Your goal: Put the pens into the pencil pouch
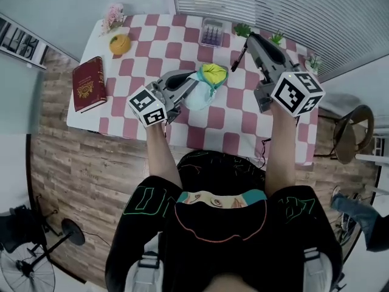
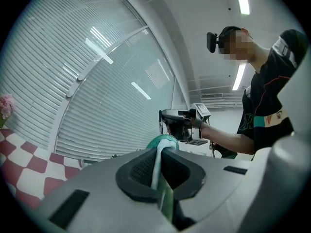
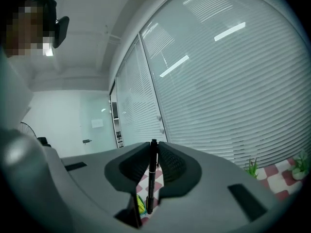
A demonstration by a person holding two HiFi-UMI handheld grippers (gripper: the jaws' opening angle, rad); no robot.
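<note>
My left gripper (image 1: 192, 86) is shut on the rim of the pencil pouch (image 1: 208, 79), a teal and white pouch with a yellow inside, and holds it just above the checked table (image 1: 225, 123). In the left gripper view, the pouch's white and green edge (image 2: 159, 165) is pinched between the pads. My right gripper (image 1: 248, 42) is raised to the right of the pouch, shut on a black pen (image 1: 239, 57) that hangs down and to the left from the jaws. In the right gripper view, the pen (image 3: 151, 176) stands upright between the pads, with the pouch (image 3: 140, 204) showing below it.
A clear box (image 1: 212, 31) with pens stands at the table's far edge. At the left lie a red book (image 1: 89, 84), a yellow object (image 1: 120, 43) and pink flowers (image 1: 113, 16). Small green plants (image 1: 242, 29) line the far right edge. A chair (image 1: 352, 132) stands right of the table.
</note>
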